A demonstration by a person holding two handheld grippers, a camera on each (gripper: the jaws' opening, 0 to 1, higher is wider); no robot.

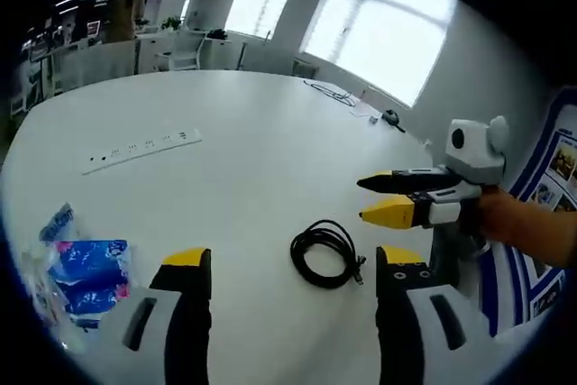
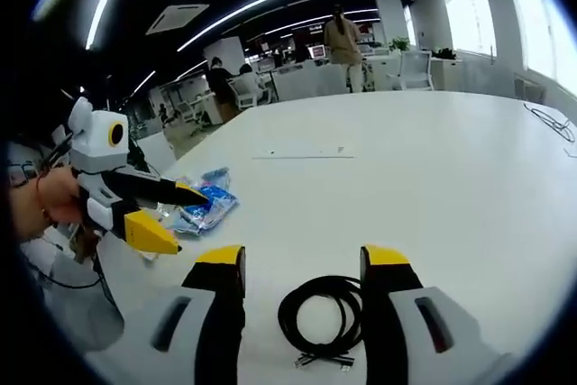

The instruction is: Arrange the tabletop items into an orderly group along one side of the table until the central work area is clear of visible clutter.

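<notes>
A coiled black cable (image 1: 326,254) lies on the white round table (image 1: 252,169), just ahead of my left gripper (image 1: 296,261), whose yellow-tipped jaws stand wide open with nothing between them. My right gripper (image 1: 363,200) comes in from the right, open, hovering just beyond the coil. In the right gripper view the cable (image 2: 323,317) rests between the open jaws of the right gripper (image 2: 302,259), untouched. Blue tissue packs (image 1: 86,272) (image 2: 206,205) sit near the table edge. A white power strip (image 1: 140,149) (image 2: 297,152) lies farther back. The left gripper (image 2: 178,218) is open at the left.
A thin dark cord (image 1: 334,92) (image 2: 550,119) and a small black object (image 1: 389,117) lie at the table's far side. A hand (image 1: 523,223) holds the right gripper. Desks, chairs and people (image 2: 343,38) stand beyond the table.
</notes>
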